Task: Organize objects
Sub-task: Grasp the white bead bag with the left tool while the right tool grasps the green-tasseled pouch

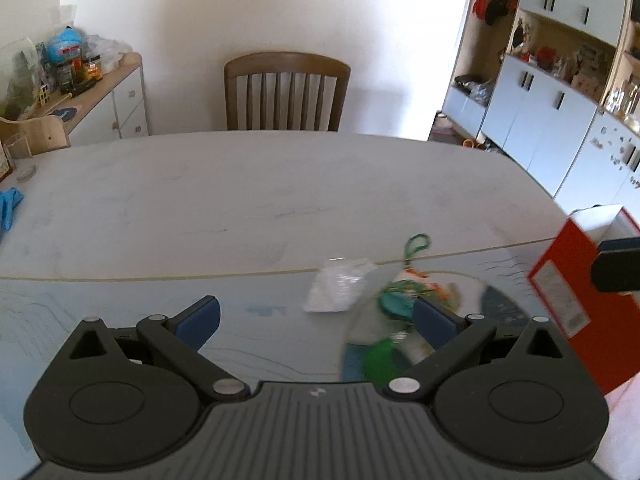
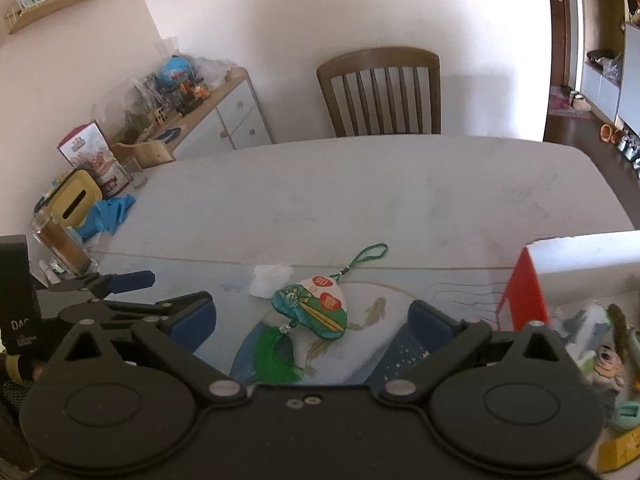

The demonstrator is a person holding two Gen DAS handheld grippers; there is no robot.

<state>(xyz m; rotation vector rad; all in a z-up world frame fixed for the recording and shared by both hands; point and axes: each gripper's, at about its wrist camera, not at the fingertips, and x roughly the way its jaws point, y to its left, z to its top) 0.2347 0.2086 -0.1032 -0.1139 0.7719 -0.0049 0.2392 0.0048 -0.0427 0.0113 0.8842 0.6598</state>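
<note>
Both grippers, left [image 1: 316, 316] and right [image 2: 312, 316], spread empty above the charm [image 2: 316, 310]; its tassel [image 2: 276, 354] might snag a finger.

This is a home, in the room where people eat. A big pale grey table [image 1: 280, 200] fills the middle, with 1 brown wooden slatted chair [image 1: 286, 92] pushed up to it by a plain white wall. A low white cupboard with a wooden top [image 2: 224, 116] holds jars and toys. Tall white and wood wall cupboards [image 1: 560, 80] show knick-knacks on open shelves.
</note>
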